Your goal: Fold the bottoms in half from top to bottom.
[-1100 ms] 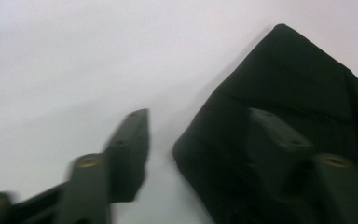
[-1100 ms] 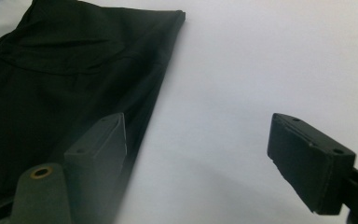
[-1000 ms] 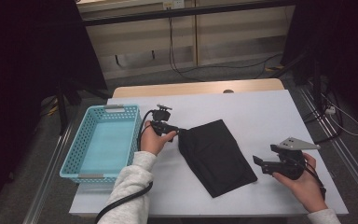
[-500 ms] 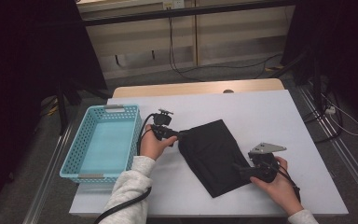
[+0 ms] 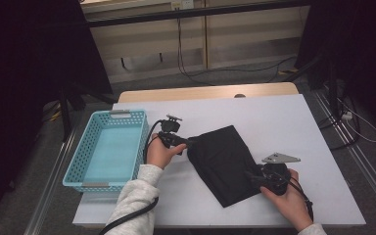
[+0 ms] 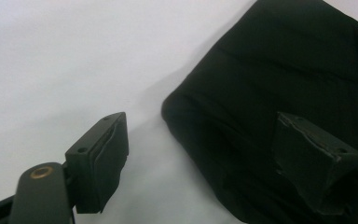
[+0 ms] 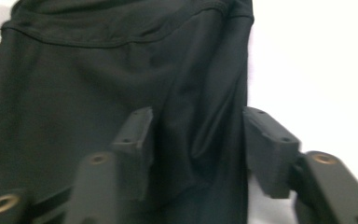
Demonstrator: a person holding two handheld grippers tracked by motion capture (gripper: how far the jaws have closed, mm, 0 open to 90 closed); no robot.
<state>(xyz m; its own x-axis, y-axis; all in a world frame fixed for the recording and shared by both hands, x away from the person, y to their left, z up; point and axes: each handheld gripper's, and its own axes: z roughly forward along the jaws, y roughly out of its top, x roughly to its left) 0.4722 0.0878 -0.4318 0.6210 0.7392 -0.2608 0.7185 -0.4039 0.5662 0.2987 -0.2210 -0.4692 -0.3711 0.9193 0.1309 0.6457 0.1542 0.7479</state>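
Two tongs at black cloth (image 5: 223, 163); right tongs (image 5: 252, 177) newly closer, narrowing.

The white table (image 5: 284, 122) is evenly and brightly lit from above, while the surroundings in the high view are left in deep darkness. Soft shadows are cast beside the black cloth (image 6: 279, 84), whose folds are barely resolved. Slight blur is seen in both gripper views, especially near the lower edges.

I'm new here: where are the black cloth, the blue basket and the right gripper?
cloth (image 5: 223, 164), high view, its middle
basket (image 5: 73, 169), high view, left wall
right gripper (image 7: 196, 140), right gripper view, between its fingertips
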